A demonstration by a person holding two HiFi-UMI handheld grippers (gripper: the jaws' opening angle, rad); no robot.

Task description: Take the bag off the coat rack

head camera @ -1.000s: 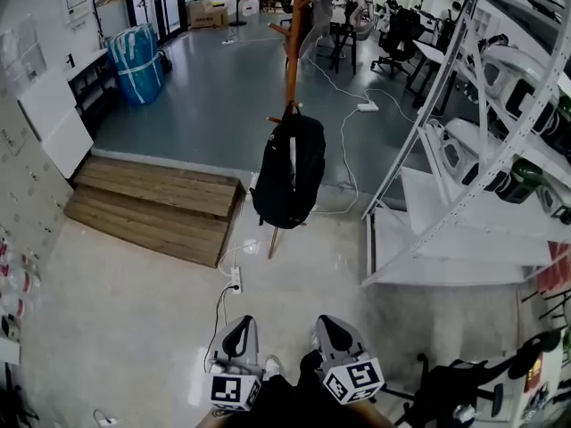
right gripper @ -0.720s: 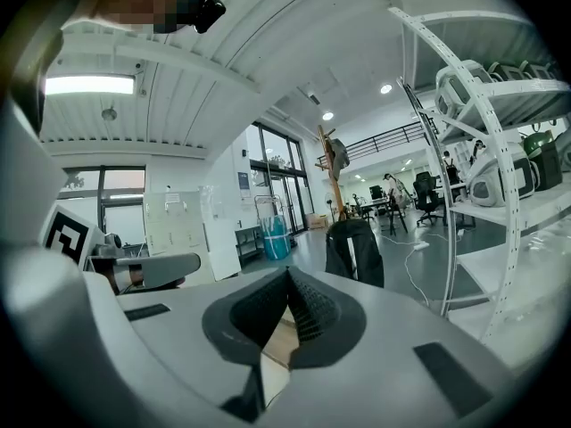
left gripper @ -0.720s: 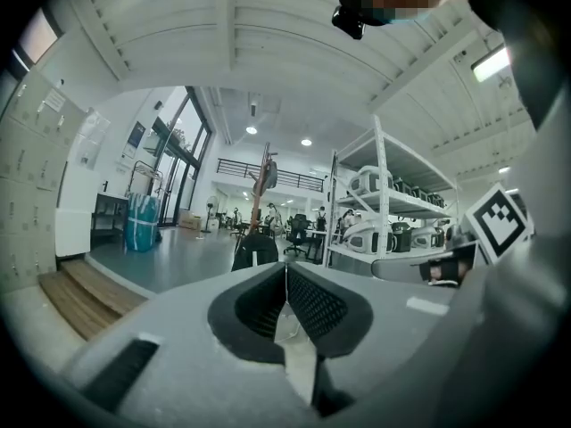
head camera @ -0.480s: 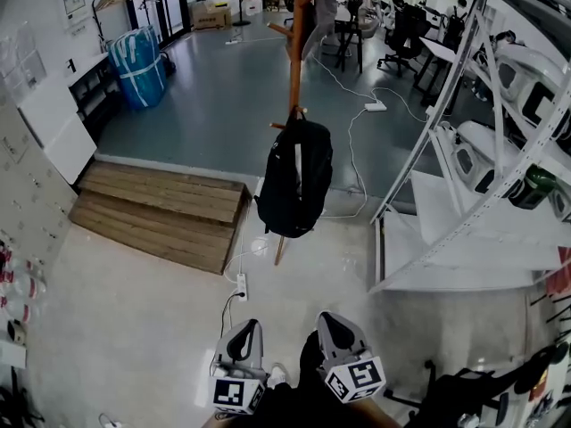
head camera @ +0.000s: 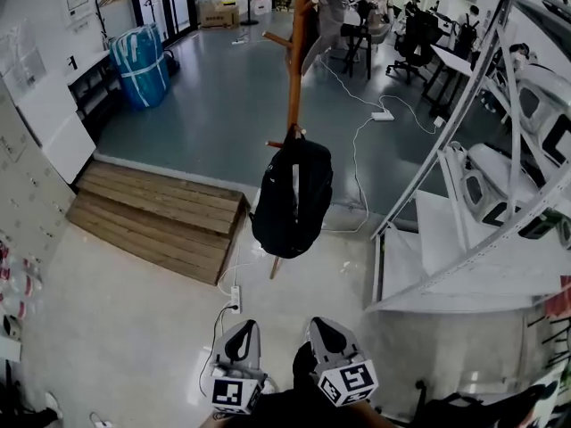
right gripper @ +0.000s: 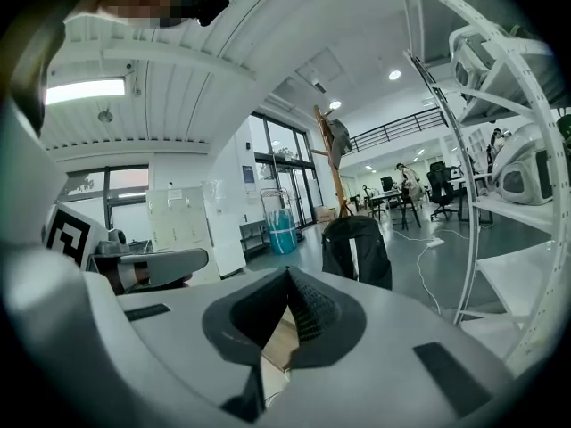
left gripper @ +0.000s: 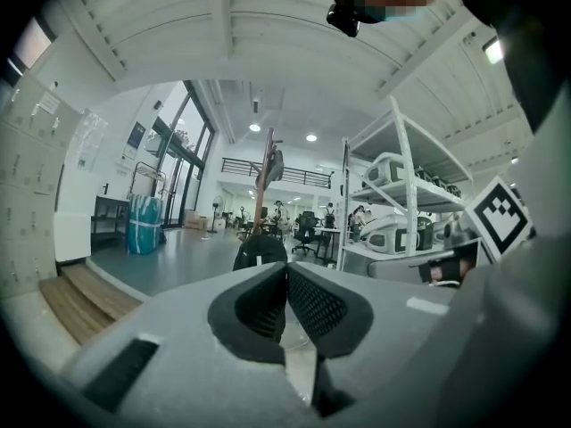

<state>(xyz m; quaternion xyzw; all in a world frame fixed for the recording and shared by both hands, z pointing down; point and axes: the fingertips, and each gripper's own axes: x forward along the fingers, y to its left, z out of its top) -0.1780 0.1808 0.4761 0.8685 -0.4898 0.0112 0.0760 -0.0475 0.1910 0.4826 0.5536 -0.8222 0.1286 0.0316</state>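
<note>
A black backpack (head camera: 291, 196) with a pale stripe hangs from a low peg of the tall brown wooden coat rack (head camera: 294, 61). It shows as a backpack (left gripper: 260, 250) just beyond the jaws in the left gripper view and as a backpack (right gripper: 356, 250) ahead in the right gripper view. My left gripper (head camera: 239, 333) and right gripper (head camera: 326, 331) are side by side at the bottom of the head view, both shut and empty, well short of the bag. A grey garment (head camera: 323, 7) hangs high on the rack.
White metal shelving (head camera: 473, 150) with helmets stands to the right. A wooden step platform (head camera: 152, 210) lies to the left. A power strip and cable (head camera: 235, 298) lie on the floor before the rack. Blue wrapped bundle (head camera: 138, 63) far left; desks and chairs behind.
The view has advanced toward the rack: the backpack and rack look nearer and larger, and the shelving has slid right. Both grippers stay shut, side by side.
</note>
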